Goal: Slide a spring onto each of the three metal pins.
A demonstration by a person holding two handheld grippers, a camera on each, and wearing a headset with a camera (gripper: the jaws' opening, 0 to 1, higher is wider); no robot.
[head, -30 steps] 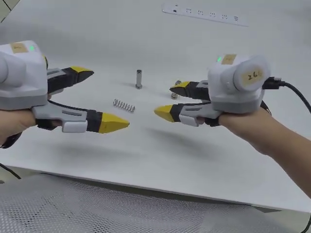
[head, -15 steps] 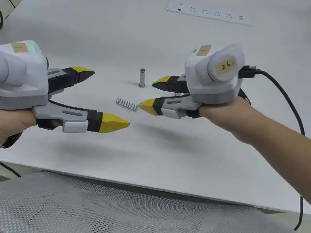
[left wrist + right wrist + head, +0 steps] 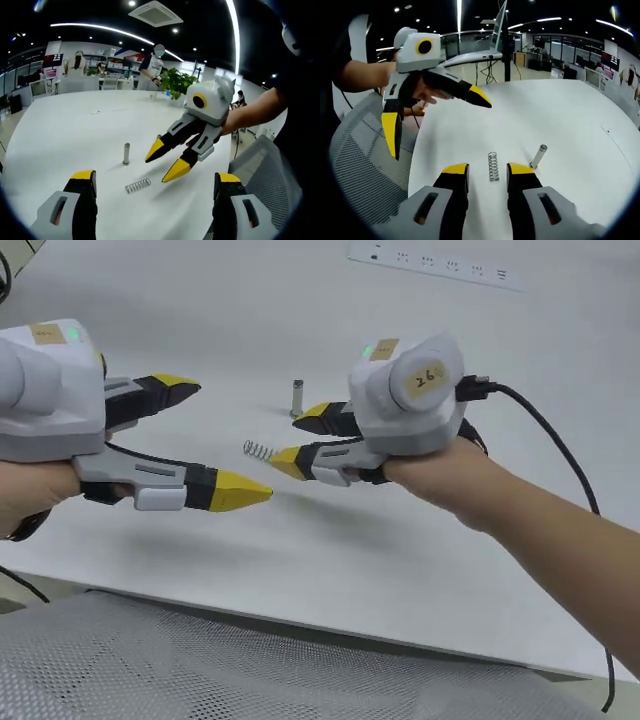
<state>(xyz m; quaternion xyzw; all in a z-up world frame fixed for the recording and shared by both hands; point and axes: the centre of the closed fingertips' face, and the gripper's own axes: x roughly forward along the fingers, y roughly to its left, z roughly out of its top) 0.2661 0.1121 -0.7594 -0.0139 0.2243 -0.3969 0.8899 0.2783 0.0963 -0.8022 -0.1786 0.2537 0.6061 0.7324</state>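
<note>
- White counter under everything.
- Left hand-held gripper on the left, held up above the counter. Jaws spread wide, pinching nothing.
- Right hand-held gripper on the right, yellow tips pointing left. Jaws spread only a little, not pressed together, not pinching anything.
- Small spring lying flat on the counter, between the two hand-held grippers. Just past the tips of the right one, and lined up with the gap between its jaws in the right gripper view. Touching a tip or not: too hard to tell.
- One short metal pin standing upright on the counter, a bit farther away than the spring. Spring not on the pin yet.
- Black cable plugged into the back of the right hand-held gripper, hanging down to the right.
- White power strip at the far side of the counter.
- Grey mesh chair at the near side, in front of the counter.
</note>
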